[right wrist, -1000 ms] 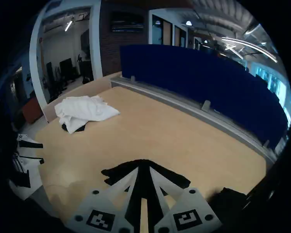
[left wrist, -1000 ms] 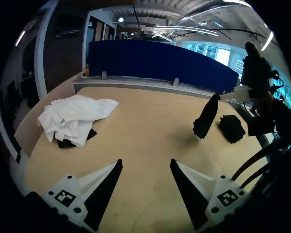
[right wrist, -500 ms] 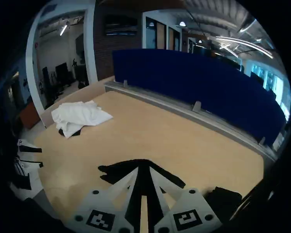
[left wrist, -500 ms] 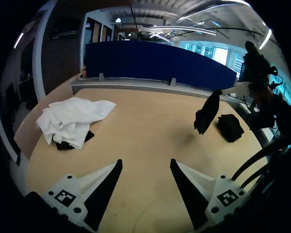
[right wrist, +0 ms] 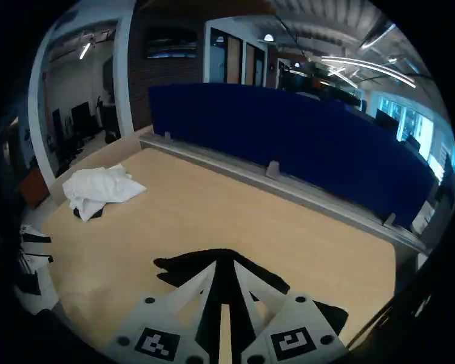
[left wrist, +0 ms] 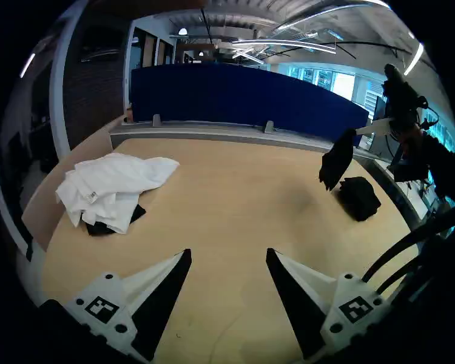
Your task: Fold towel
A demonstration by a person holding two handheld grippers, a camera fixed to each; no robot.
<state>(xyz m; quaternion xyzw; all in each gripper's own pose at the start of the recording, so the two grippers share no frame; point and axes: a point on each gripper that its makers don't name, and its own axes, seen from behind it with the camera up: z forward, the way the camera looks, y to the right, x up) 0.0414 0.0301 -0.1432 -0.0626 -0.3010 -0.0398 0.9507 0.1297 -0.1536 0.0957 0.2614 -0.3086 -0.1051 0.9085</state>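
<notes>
A black towel [left wrist: 337, 159] hangs bunched in the air over the right part of the wooden table [left wrist: 227, 182], above a folded black towel [left wrist: 358, 198]. My right gripper [left wrist: 373, 128] holds its top edge; in the right gripper view that gripper [right wrist: 225, 259] is shut on the black cloth [right wrist: 182, 267], which spreads out on both sides of the fingers. My left gripper [left wrist: 227, 255] stands open low over the table's near edge, nothing between its fingers. A crumpled pile of white towels [left wrist: 111, 184] [right wrist: 99, 188] lies at the table's left, with dark cloth under it.
A blue divider [left wrist: 246, 97] [right wrist: 288, 133] on a grey rail runs along the table's far edge. A person [left wrist: 412, 145] in dark clothes stands at the right. Dark chair parts [left wrist: 409, 249] sit at the near right. Bare wood lies between the white pile and the black towels.
My right gripper has carried the black towel up and to the right, toward the folded black towel. The white pile looks farther off in the right gripper view. My left gripper stays open.
</notes>
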